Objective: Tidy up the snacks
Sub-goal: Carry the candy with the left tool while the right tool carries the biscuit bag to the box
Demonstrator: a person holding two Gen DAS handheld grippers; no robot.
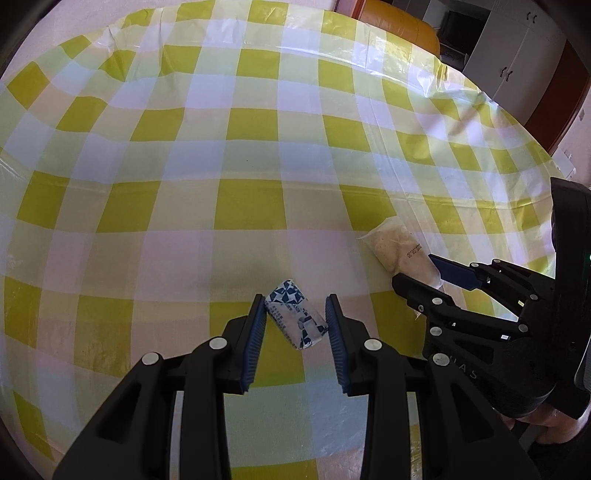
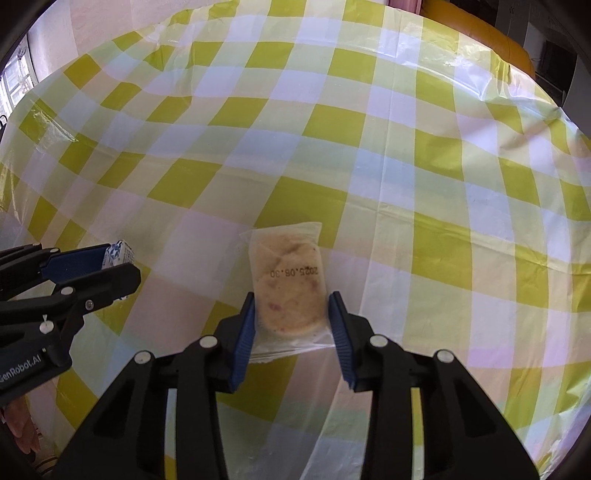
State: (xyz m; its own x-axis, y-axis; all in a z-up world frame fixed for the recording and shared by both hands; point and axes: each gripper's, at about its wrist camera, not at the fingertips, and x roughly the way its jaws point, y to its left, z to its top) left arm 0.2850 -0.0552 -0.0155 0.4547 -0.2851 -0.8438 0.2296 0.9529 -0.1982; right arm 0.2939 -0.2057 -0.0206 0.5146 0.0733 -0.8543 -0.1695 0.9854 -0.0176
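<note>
A small blue-and-white wrapped snack (image 1: 297, 320) lies on the yellow checked tablecloth, between the open fingers of my left gripper (image 1: 295, 306); the left pad touches or nearly touches it. A clear packet with a beige cake (image 2: 288, 284), stamped with a date, lies between the open fingers of my right gripper (image 2: 291, 304). The packet also shows in the left wrist view (image 1: 400, 253), with the right gripper (image 1: 417, 269) around it. The left gripper (image 2: 114, 264) and the blue-and-white snack (image 2: 120, 254) show at the left of the right wrist view.
The table (image 1: 221, 147) is covered with a shiny plastic checked cloth. An orange seat (image 1: 399, 26) stands beyond the far edge, with white cupboards (image 1: 517, 55) behind it. The table's right edge (image 1: 546, 155) is near the right gripper.
</note>
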